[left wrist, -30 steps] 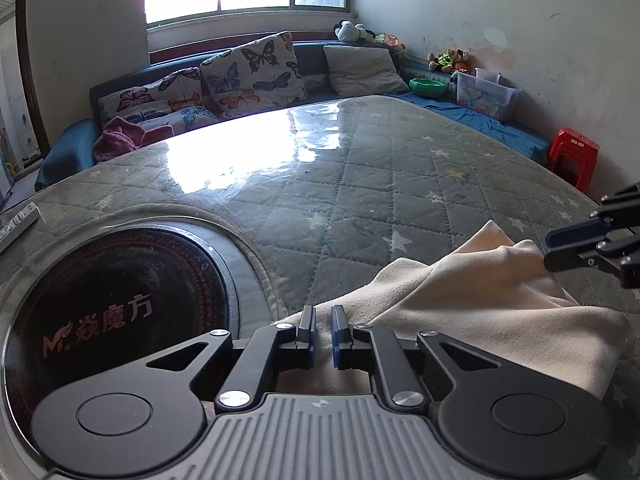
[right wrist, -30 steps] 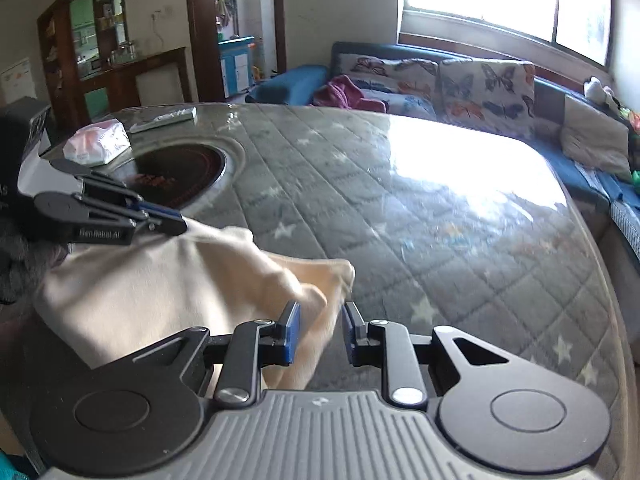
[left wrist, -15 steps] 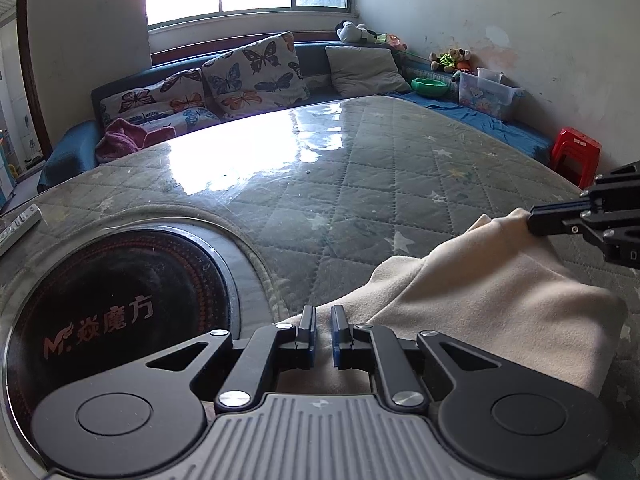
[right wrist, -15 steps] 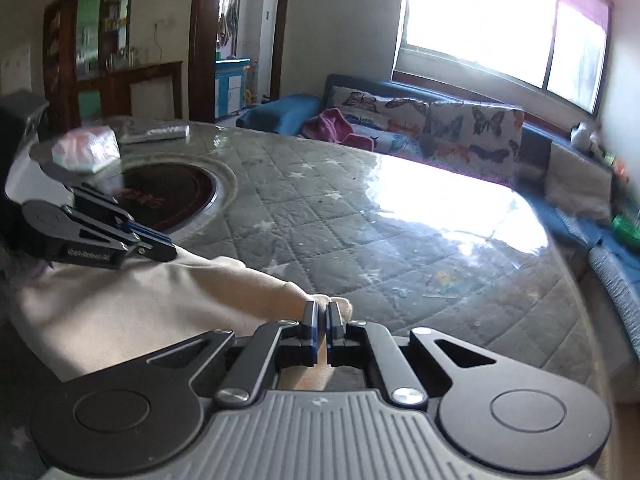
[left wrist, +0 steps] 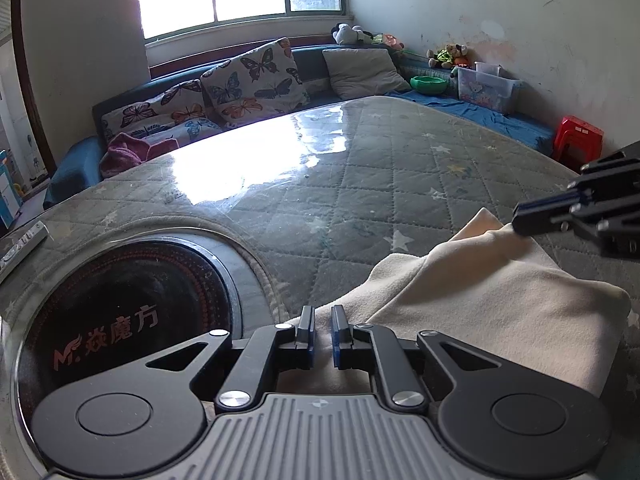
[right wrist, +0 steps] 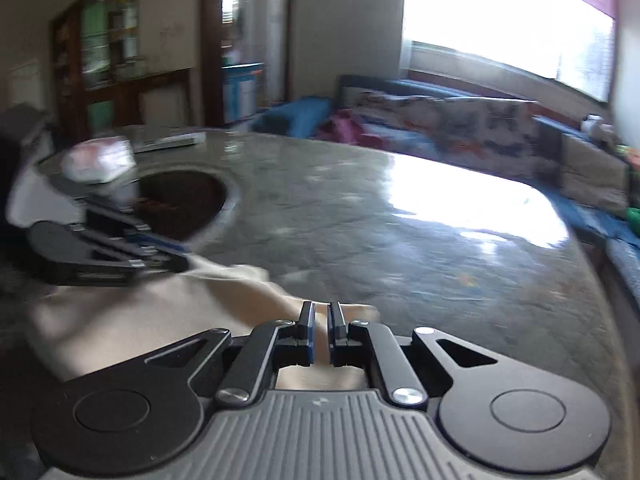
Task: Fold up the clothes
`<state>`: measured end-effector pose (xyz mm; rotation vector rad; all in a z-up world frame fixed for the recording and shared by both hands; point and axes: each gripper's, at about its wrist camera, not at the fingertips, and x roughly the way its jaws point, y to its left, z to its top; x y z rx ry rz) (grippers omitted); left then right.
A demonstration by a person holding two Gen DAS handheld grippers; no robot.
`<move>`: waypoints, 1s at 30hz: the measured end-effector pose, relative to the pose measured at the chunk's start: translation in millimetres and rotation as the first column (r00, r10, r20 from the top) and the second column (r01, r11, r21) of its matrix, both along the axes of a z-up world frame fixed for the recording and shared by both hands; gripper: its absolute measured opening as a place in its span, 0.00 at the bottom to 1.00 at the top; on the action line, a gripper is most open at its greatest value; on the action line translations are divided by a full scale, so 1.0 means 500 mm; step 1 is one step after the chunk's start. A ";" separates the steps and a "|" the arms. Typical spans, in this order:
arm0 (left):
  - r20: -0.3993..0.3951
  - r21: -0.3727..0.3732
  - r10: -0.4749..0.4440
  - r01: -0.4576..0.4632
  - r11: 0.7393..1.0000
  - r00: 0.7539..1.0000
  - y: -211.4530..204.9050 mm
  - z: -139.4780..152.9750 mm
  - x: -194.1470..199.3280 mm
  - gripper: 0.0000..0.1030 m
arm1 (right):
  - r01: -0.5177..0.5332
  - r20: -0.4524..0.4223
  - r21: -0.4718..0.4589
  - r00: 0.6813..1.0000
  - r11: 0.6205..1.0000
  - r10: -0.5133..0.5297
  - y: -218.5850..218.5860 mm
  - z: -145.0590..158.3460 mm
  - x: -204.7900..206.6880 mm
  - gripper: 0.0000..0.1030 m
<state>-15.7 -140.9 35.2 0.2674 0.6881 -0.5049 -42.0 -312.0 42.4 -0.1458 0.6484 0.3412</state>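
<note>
Currently both grippers pinch the cream garment (left wrist: 492, 300), lower right on the quilted table (left wrist: 360, 168): left gripper (left wrist: 322, 334) near edge, right gripper (right wrist: 321, 330) far corner. Advice: keep tension even, lift corners together, lay the fold flat.

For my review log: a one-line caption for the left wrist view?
Both tongs, left and right, pinch a cream cloth on the quilted table.
</note>
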 end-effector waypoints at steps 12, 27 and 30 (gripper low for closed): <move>0.020 0.004 -0.002 0.002 1.000 1.000 -0.008 0.015 -0.011 0.10 | 0.050 -0.055 0.021 0.997 0.998 -0.049 -0.056 0.000 0.014 0.05; 0.062 -0.092 -0.375 0.379 0.921 0.925 -0.169 0.029 -0.149 0.09 | -0.030 -0.103 0.088 0.994 0.996 0.039 -0.064 0.027 -0.005 0.05; 0.043 -0.084 -0.403 0.405 0.910 0.914 -0.184 0.008 -0.149 0.09 | -0.061 -0.138 0.100 0.988 0.993 0.075 -0.057 0.017 0.014 0.05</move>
